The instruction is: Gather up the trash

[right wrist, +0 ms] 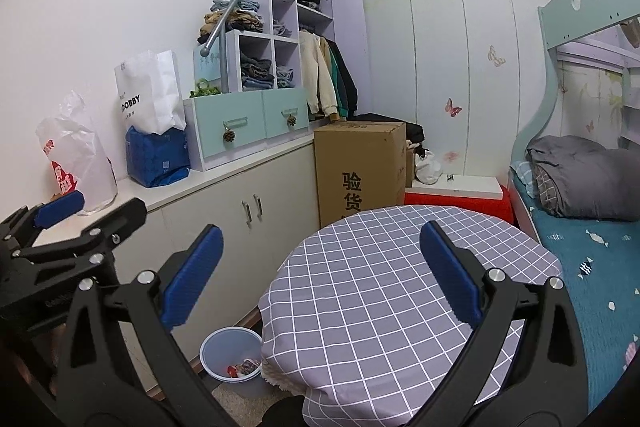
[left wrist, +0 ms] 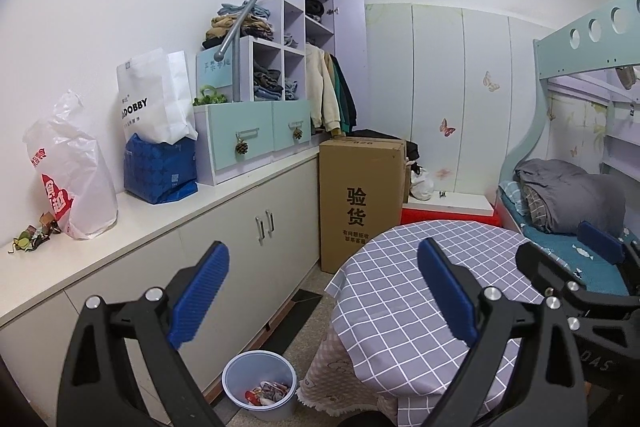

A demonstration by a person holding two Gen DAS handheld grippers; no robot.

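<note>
Left claw (left wrist: 324, 291) spread, empty; right claw (right wrist: 320, 279) likewise, both above checked table (left wrist: 400, 291). Crumpled wrappers (left wrist: 34, 233) lie far left on counter, nearer left claw. Bin (left wrist: 260, 391) on floor below-left.

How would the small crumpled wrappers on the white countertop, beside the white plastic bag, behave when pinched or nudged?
The small crumpled wrappers look thin and creased, so probably very light and floppy, crushing rather than resisting a pinch. Lying loose on the smooth white countertop, they would likely slide or scatter if pushed. Being separate pieces, one pinch may not lift them all.
</note>
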